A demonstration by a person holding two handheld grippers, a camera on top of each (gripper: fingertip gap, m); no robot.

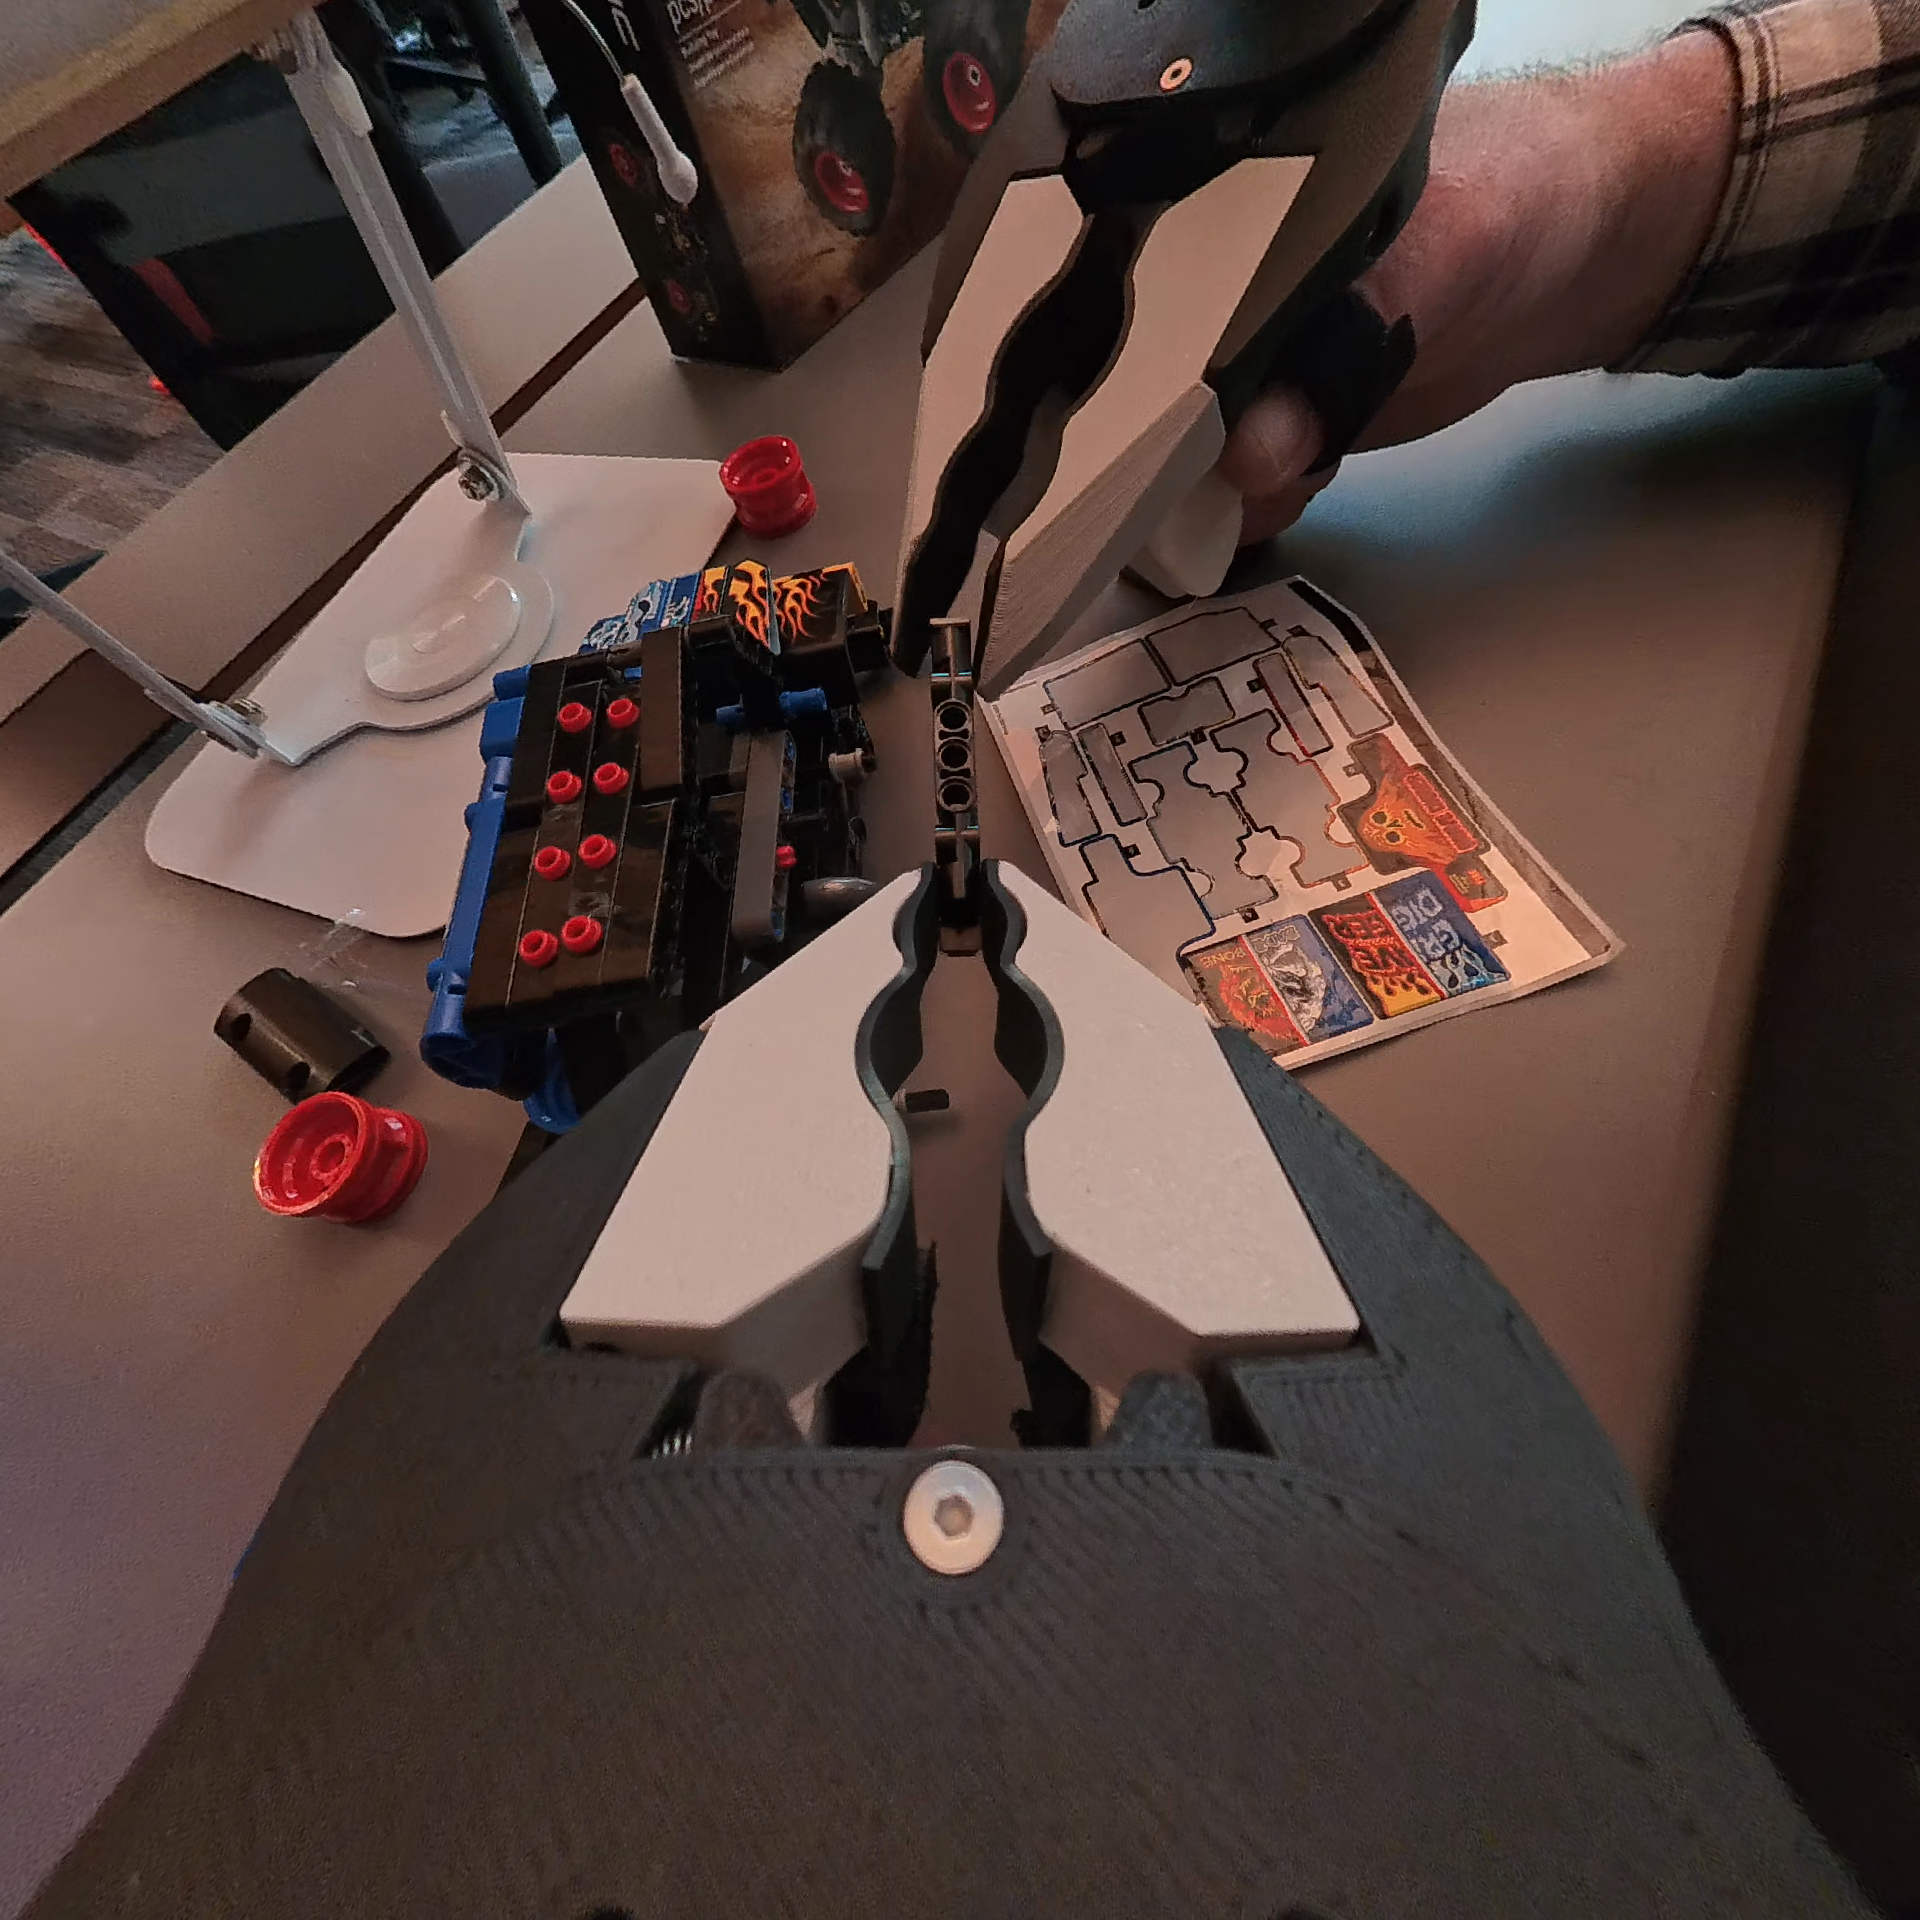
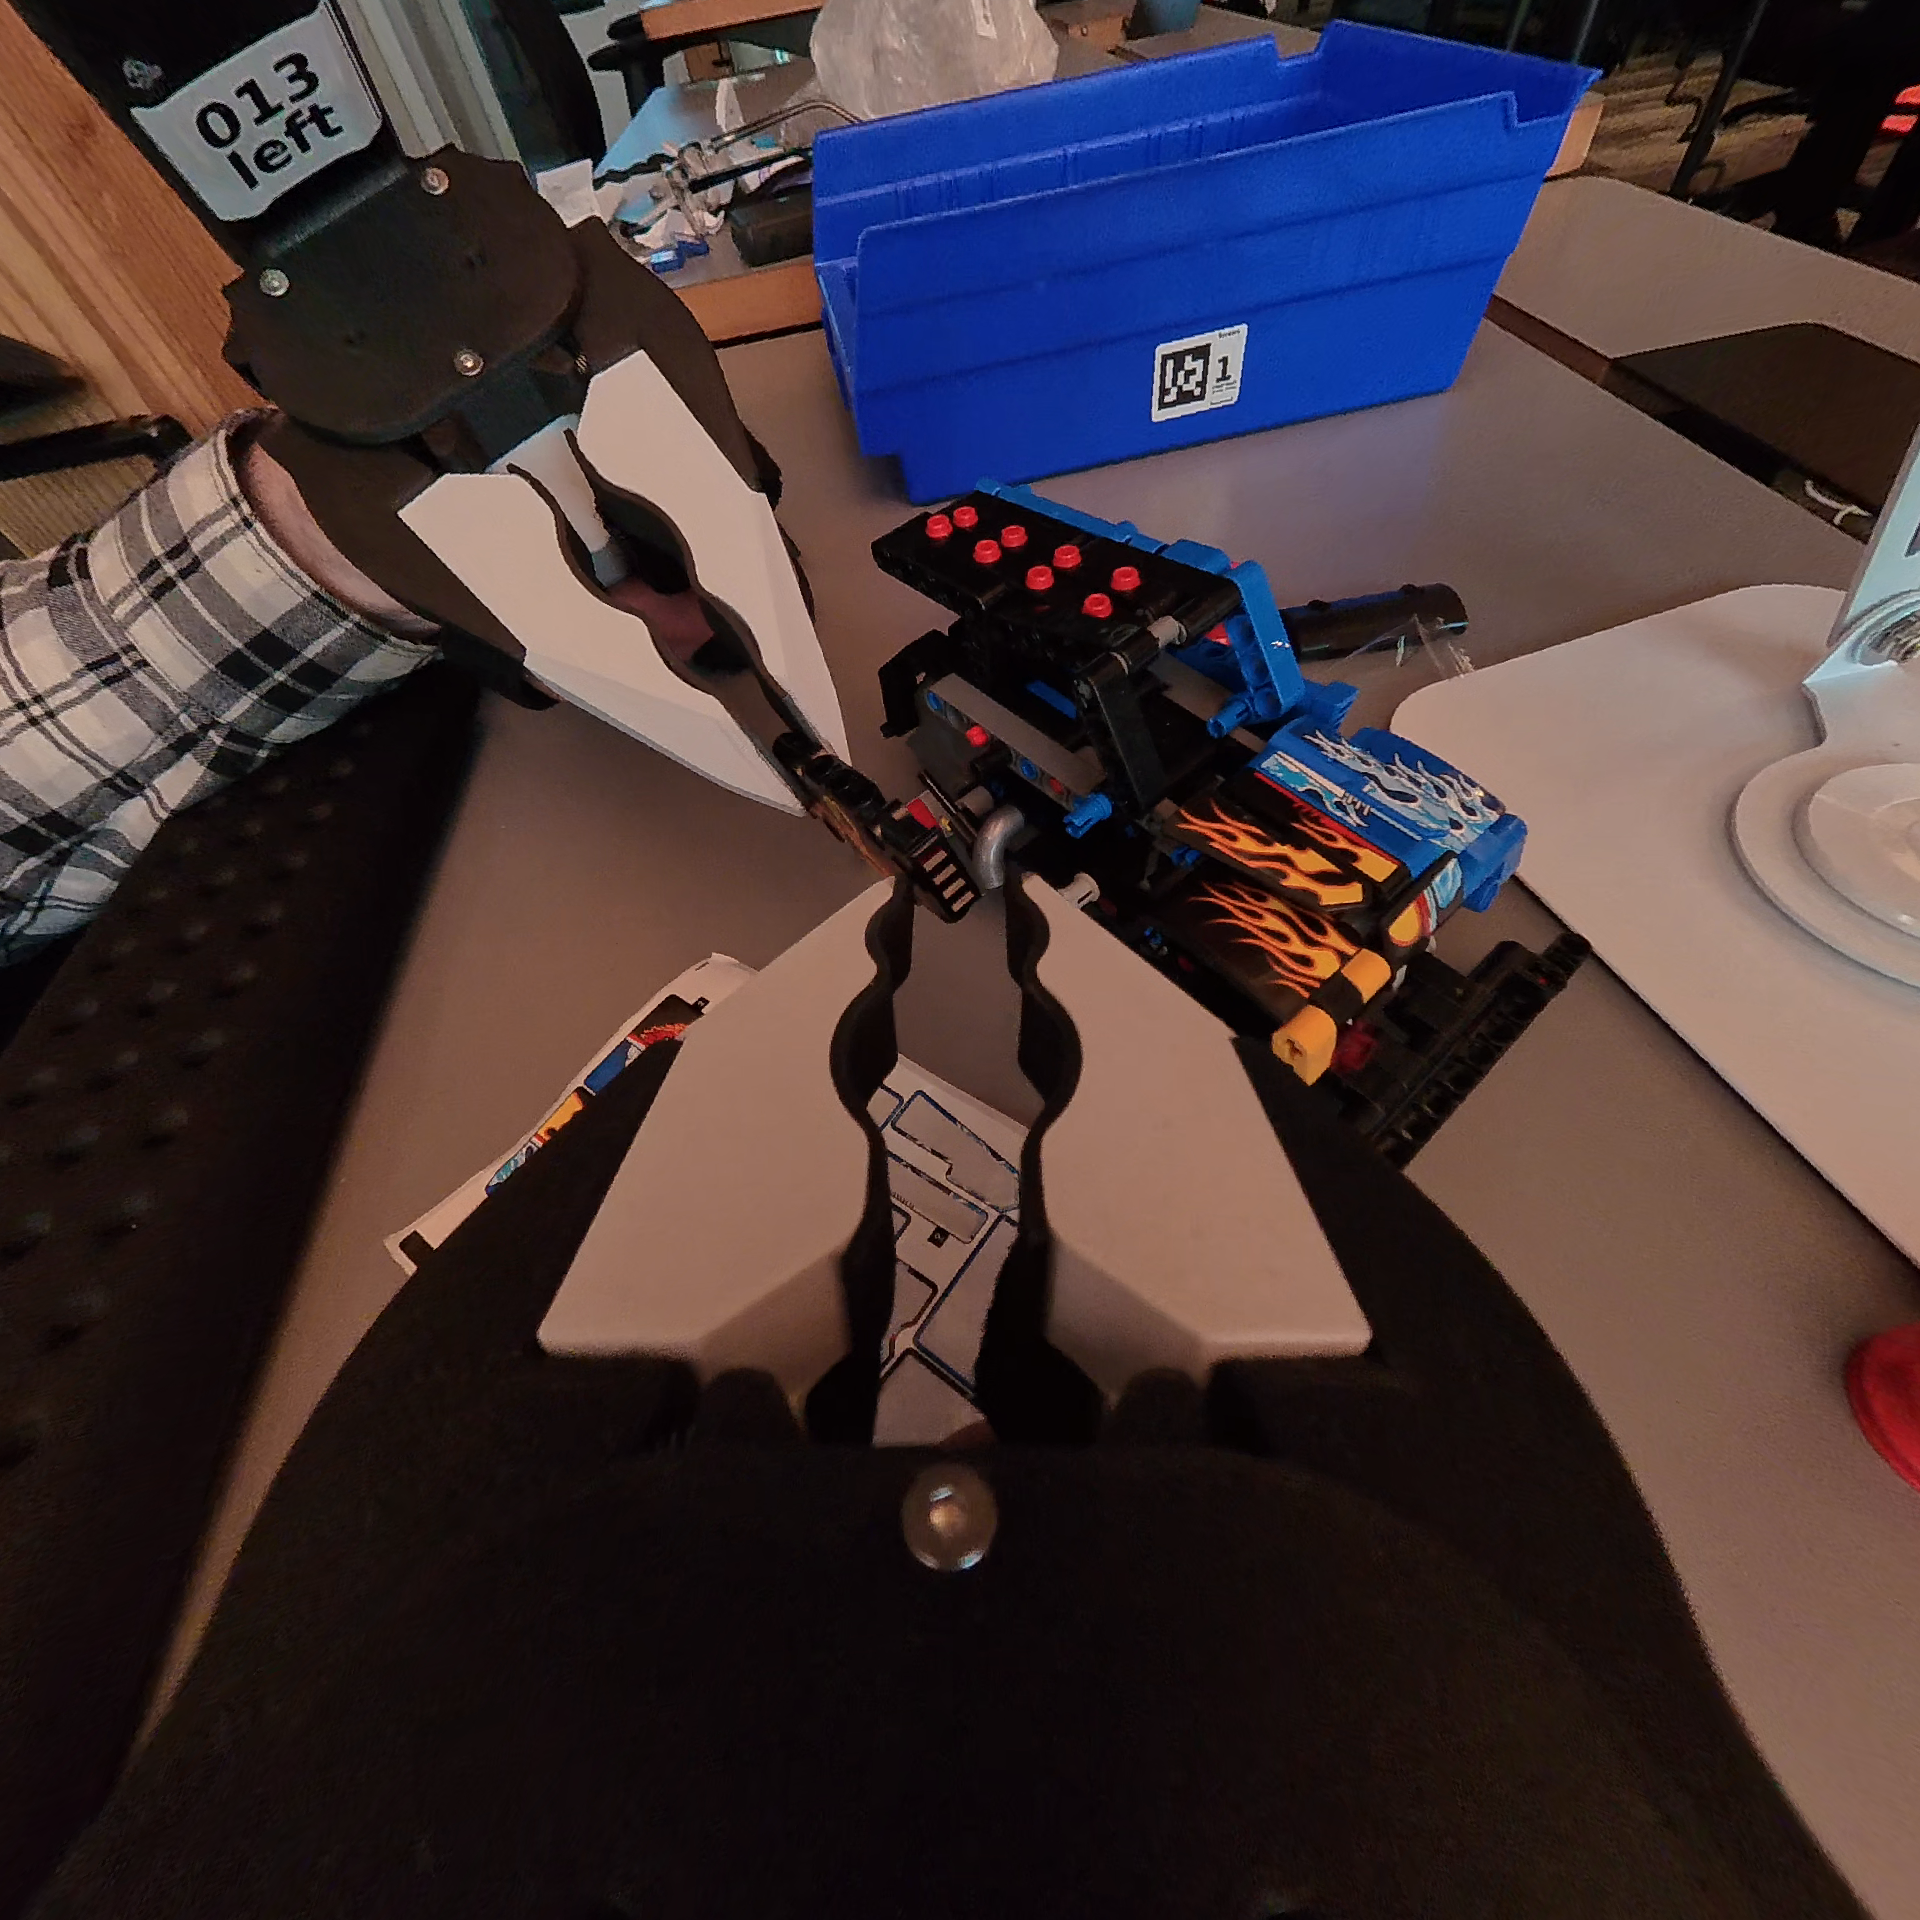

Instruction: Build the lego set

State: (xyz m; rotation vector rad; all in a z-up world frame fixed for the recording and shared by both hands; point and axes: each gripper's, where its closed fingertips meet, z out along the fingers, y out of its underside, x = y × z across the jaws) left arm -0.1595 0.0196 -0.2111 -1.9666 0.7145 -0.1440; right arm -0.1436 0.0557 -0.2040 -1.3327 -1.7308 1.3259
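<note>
While both hand-held grippers pinch one black beam (image 1: 954,758), left (image 1: 954,894) and right (image 2: 961,883) at opposite ends, it probably needs aligning with the truck (image 1: 644,810).

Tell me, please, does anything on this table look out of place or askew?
Yes. The truck model lies tipped on its side with no wheels fitted; two red wheel hubs sit loose on the table beside it.

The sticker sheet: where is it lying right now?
In the left wrist view the sticker sheet lies flat on the table, right of the lego truck, partly under the right claw.
</note>
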